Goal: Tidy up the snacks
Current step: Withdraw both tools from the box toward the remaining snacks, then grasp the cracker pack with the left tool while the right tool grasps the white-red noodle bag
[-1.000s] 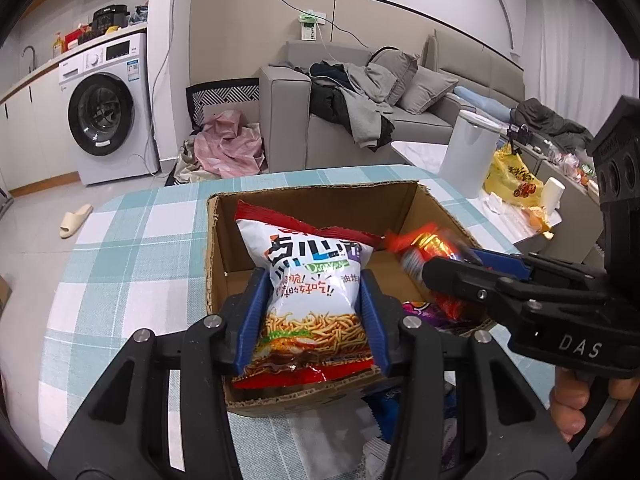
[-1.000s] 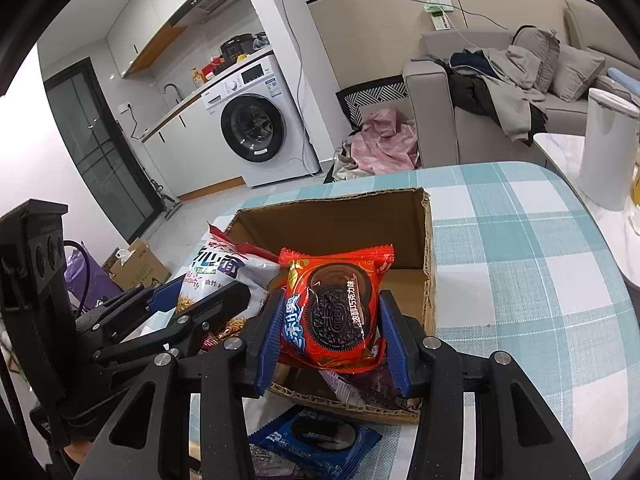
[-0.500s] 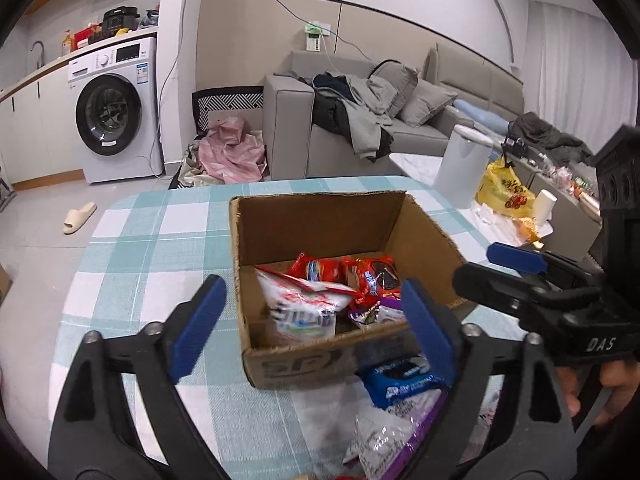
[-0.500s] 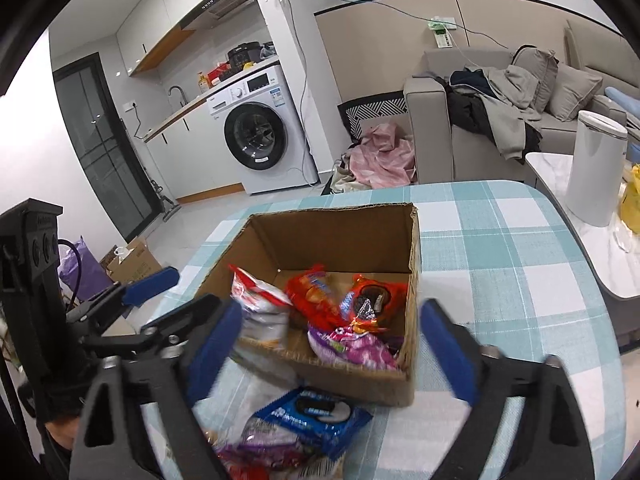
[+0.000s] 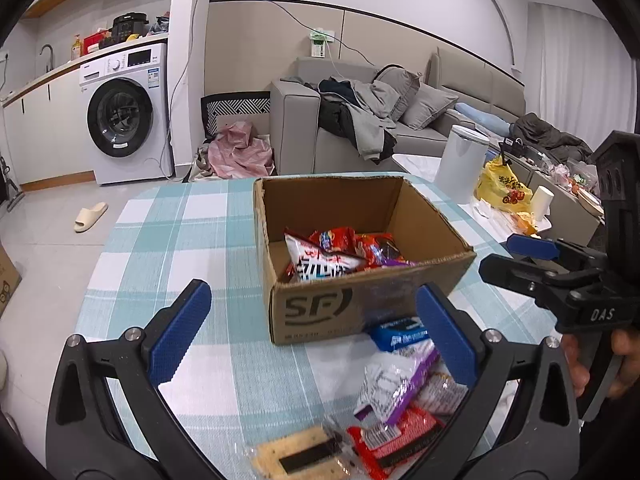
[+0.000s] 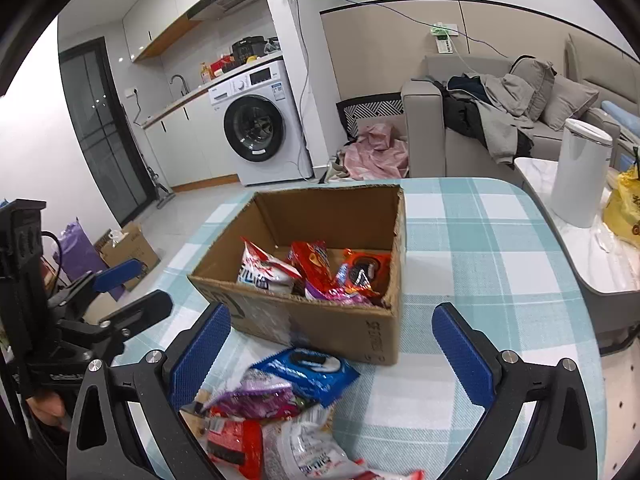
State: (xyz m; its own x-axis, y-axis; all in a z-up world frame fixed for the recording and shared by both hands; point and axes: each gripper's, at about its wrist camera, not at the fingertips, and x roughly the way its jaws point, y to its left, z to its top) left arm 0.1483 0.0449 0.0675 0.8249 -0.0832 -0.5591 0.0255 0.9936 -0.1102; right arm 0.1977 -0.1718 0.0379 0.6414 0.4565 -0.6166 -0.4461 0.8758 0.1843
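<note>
On the checked tablecloth (image 5: 168, 240), both grippers were held back from the cardboard box (image 5: 360, 304), nothing gripped.

The left gripper (image 5: 312, 332) and right gripper (image 6: 336, 348) were each spread wide, pointed at the box's near wall, pretty level. Snack packs (image 6: 316, 268) were piled inside the box, with a loose heap (image 5: 396, 400) left just in front, a blue cookie pack (image 6: 308, 372) touching the wall. Bare cloth was left along both sides.
</note>
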